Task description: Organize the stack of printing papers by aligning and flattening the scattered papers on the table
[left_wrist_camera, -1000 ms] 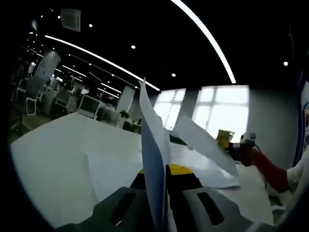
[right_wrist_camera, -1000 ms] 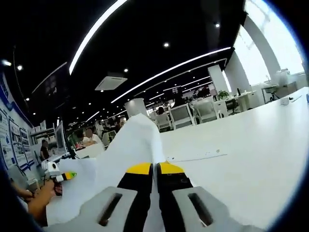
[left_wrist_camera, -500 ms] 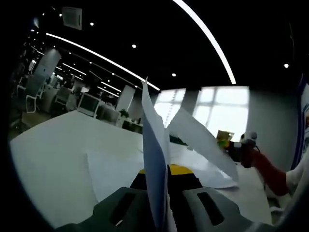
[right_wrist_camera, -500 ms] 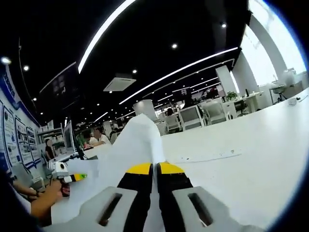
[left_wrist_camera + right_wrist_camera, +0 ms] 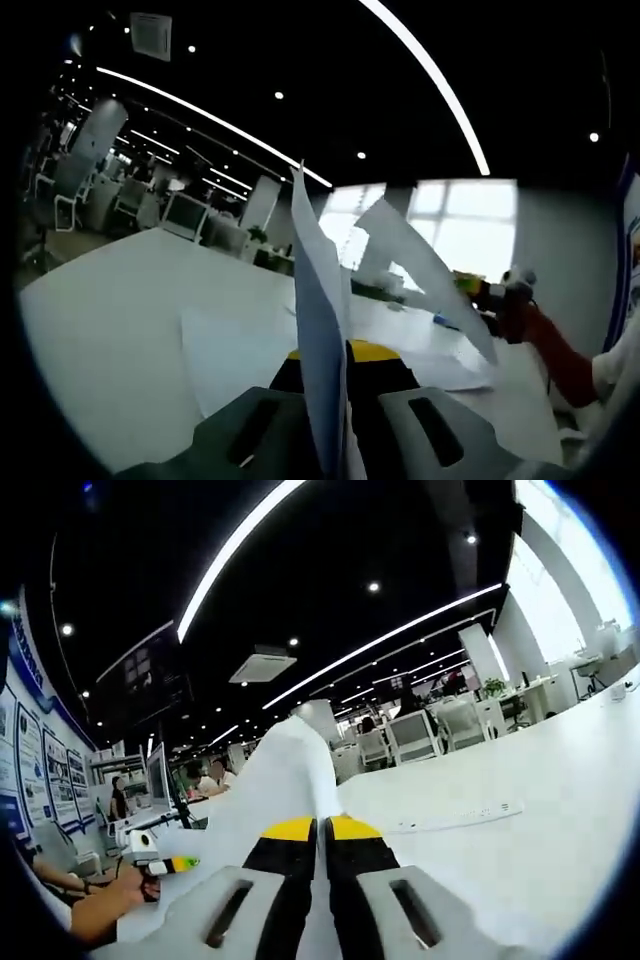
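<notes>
Pinching paper on both sides: my left tool (image 5: 345,352) is pressed together on a sheet (image 5: 318,310) standing edge-on between its jaws, and my right tool (image 5: 320,828) is clamped on another sheet (image 5: 285,770) rising ahead of it. More papers (image 5: 235,350) lie flat on the white surface (image 5: 110,330). I judge the risk is creasing or tearing: lifted sheets flop, and pulling the tools apart or lowering unevenly could fold a corner or skew the stack.
</notes>
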A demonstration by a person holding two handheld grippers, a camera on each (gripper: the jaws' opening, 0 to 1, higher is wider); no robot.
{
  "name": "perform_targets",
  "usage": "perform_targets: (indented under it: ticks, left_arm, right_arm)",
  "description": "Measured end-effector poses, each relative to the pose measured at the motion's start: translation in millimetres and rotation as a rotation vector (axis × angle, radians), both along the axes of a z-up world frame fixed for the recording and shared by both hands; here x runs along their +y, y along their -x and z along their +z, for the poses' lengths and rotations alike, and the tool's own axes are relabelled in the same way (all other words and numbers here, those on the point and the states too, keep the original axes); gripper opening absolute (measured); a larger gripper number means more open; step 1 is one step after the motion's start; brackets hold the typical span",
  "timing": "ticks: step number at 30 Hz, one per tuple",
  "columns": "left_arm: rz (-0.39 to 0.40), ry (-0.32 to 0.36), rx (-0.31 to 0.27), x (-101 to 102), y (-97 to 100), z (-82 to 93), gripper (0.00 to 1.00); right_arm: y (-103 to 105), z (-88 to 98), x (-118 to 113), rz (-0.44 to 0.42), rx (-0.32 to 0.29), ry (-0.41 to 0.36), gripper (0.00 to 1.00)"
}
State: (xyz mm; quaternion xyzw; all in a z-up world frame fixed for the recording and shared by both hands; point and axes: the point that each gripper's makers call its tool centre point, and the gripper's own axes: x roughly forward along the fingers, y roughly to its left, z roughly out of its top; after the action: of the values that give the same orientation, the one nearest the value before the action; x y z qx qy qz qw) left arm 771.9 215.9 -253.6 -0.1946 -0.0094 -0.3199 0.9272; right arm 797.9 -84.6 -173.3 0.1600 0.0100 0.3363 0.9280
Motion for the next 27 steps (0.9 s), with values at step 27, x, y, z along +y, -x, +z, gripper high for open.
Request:
perform_targets:
  ticks: [27]
  left_arm:
    - [-0.009, 0.129, 0.044, 7, -2.4, 1.5, 0.06]
  right_arm:
    - [-18, -31.9, 51, 0.074, 0.009, 0.033, 0.00]
